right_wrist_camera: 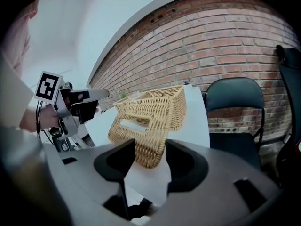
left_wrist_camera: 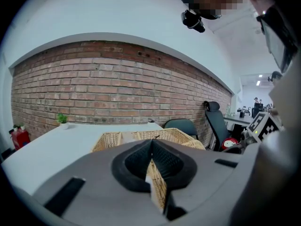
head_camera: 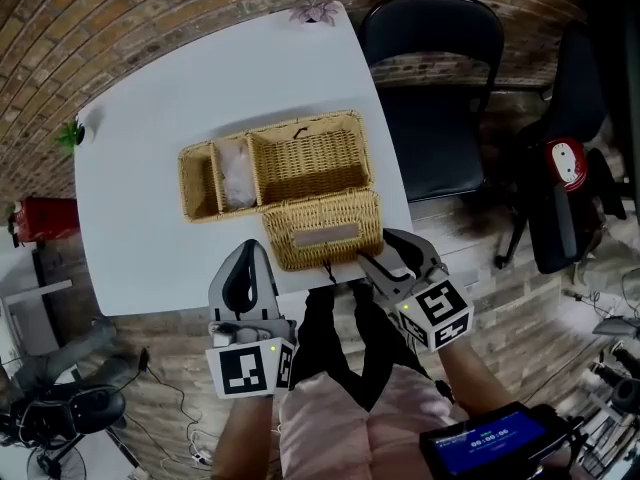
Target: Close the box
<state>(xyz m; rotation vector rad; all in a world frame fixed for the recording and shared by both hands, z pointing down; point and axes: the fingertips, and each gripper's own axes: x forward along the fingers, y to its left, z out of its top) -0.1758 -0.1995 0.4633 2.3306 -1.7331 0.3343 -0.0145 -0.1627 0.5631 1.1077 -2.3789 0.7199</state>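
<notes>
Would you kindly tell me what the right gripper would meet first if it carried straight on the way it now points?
Most likely the wicker lid. Its near corner already lies between the open jaws of the right gripper, apparently not yet pressed, and the box stands just behind it.

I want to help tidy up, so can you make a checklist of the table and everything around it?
Surface: white table.
Job's things: wicker box open; lid tilted out toward the person.
Clutter: small plant at the table corner.
Grippers: left gripper pinches the lid; right gripper open around a lid corner.
Cables: wires on the floor.
Surroundings: brick wall, black chair.
</notes>
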